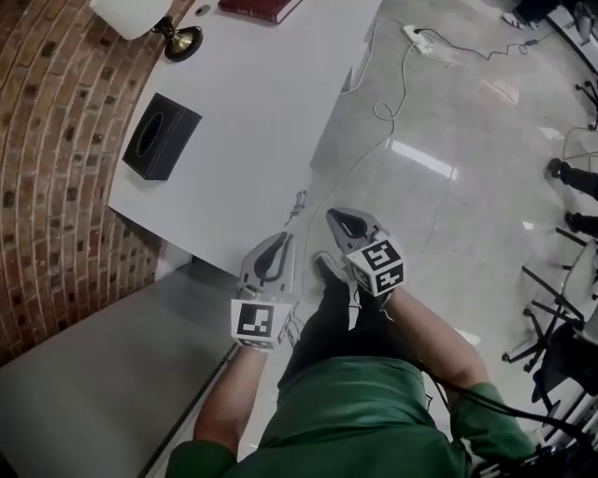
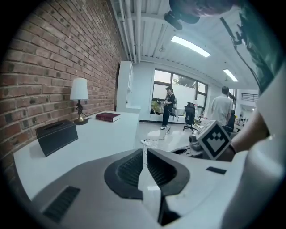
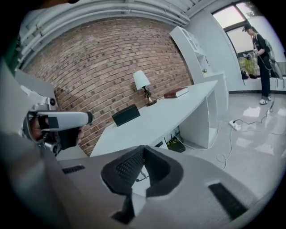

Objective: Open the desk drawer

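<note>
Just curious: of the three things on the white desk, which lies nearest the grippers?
The black tissue box beside the brick wall; the lamp and red book stand at the far end of the desk.

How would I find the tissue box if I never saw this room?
Look for the brick wall, then the long white desk beside it. At the desk end nearest the person sits the black tissue box. It is the only dark block with an oval slot on top, unlike the white-shaded lamp and red book farther along.
</note>
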`<state>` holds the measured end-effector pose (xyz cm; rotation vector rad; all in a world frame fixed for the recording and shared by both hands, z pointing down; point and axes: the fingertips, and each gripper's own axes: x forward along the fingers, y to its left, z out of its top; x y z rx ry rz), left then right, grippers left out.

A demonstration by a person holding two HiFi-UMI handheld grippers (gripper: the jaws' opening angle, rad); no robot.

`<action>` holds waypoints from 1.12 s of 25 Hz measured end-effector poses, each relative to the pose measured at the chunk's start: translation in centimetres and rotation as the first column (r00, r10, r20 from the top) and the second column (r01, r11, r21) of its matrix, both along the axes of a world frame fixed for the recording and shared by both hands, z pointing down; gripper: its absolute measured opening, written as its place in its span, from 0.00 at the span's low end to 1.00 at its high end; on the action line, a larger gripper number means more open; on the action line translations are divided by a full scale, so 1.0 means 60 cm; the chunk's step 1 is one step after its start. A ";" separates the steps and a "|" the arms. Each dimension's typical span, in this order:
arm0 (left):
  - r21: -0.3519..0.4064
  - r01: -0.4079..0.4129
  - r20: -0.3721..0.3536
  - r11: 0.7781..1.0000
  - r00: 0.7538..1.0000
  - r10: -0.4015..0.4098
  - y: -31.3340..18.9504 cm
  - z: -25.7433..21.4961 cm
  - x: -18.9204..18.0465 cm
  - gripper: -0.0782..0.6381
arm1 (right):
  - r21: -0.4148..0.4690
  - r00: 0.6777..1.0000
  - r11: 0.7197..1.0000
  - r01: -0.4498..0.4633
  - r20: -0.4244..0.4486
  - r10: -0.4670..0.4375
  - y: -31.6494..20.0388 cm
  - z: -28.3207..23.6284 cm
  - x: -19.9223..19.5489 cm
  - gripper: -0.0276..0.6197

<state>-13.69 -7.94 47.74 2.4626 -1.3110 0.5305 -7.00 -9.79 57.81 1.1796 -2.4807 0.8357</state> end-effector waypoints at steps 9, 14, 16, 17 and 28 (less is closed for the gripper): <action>-0.078 -0.027 0.090 0.997 0.995 0.034 0.017 0.142 0.050 0.15 | -0.055 0.996 0.998 0.010 0.084 -0.005 -0.017 0.105 0.012 0.05; -0.143 -0.016 0.096 0.990 0.995 0.030 0.022 0.221 0.075 0.15 | -0.078 0.996 0.997 0.013 0.088 -0.006 -0.018 0.155 0.013 0.05; -0.155 -0.008 0.094 0.988 0.995 0.022 0.023 0.241 0.078 0.15 | -0.085 0.995 0.996 0.015 0.100 -0.007 -0.021 0.174 0.010 0.05; -0.158 -0.002 0.094 0.988 0.995 0.018 0.025 0.249 0.078 0.15 | -0.090 0.994 0.996 0.018 0.108 -0.009 -0.021 0.185 0.007 0.05; -0.186 0.079 0.099 0.979 0.993 -0.061 0.035 0.314 0.072 0.15 | -0.235 0.953 0.965 0.121 0.299 -0.046 -0.024 0.307 -0.071 0.14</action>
